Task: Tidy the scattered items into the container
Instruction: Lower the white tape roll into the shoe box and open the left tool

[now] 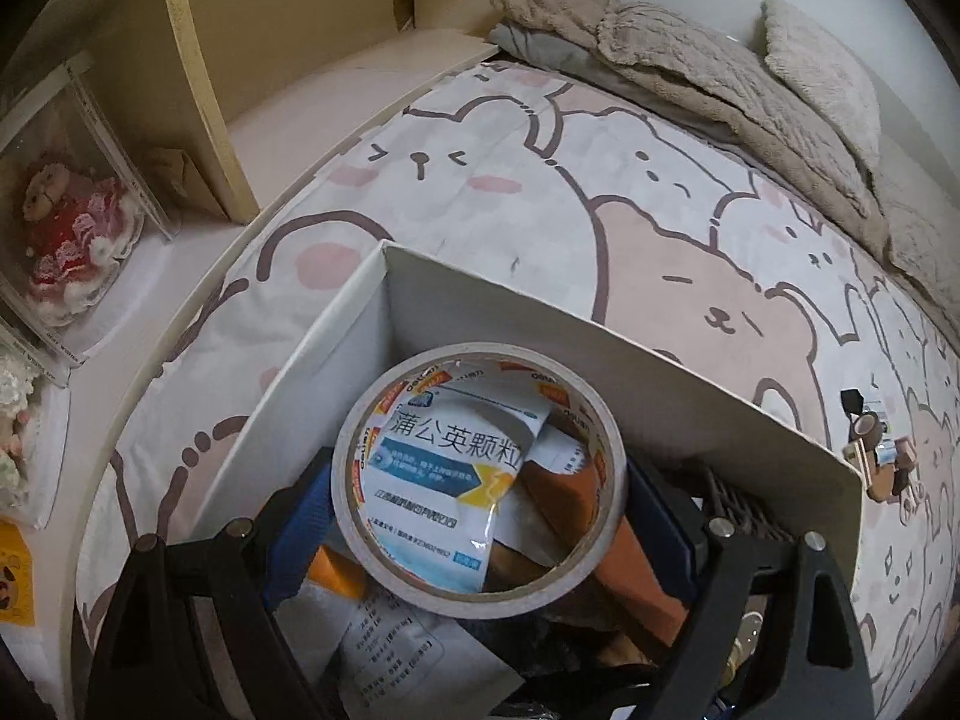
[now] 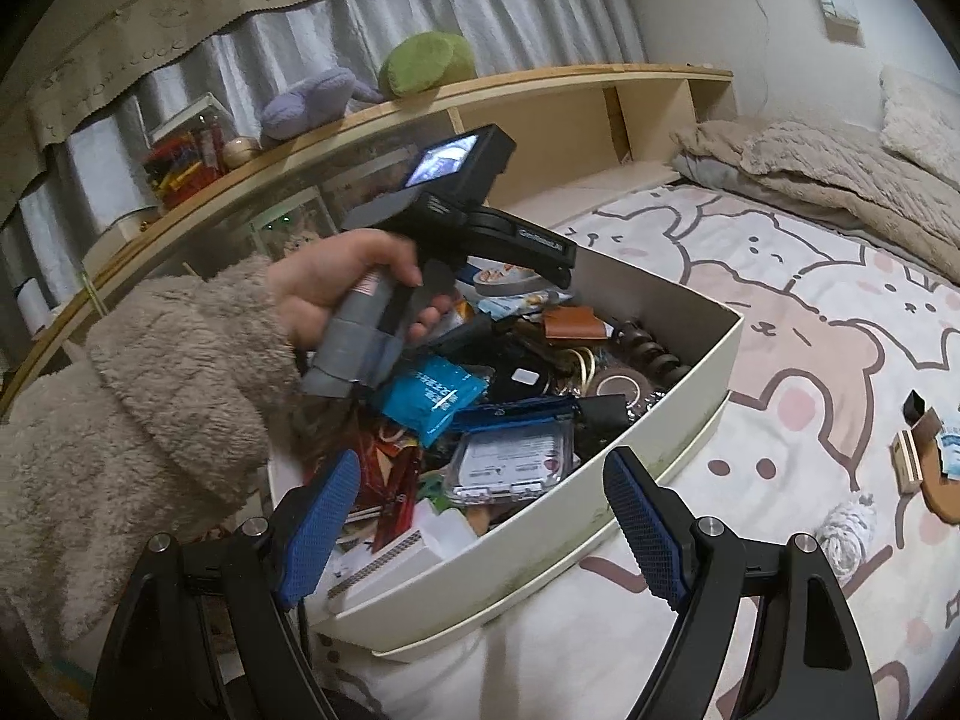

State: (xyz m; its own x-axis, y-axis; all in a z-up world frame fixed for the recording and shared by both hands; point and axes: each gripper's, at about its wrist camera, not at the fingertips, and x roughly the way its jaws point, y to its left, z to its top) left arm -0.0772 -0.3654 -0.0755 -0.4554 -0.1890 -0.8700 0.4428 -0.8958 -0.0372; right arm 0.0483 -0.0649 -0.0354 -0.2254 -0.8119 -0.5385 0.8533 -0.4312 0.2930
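Holding: the left tool grips a roll of tape across its outer rim, one blue pad on each side, over the open box.
Roll of tape: a pale ring with a printed cardboard core, lying flat between the pads so that the box's contents show through its hole.
Handling, as I judge it: light and stiff; the rim is smooth and rounded, so it could slip or roll if the grip is off-centre. Across the widest part, as now, looks like the surest hold.
Box: white card, standing on the bed, already crowded with packets, a paper sheet, a brown leather piece and a blue sachet.
Fragility: the roll should take a short drop; the crinkly packets under it are soft and will give.
Right tool: released, jaws wide with nothing between them, hovering at the near rim of the box.
Left hand: seen from the right wrist camera, in a fluffy sleeve, holding the left tool's handle above the box.
Still scattered: a small cluster of bits on the bedsheet to the right, well apart from the box, and a pale crumpled lump nearer the right tool.
Handling of those: they look small and light; too far off to tell more.
Step, by my reading: letting the roll go into the box.
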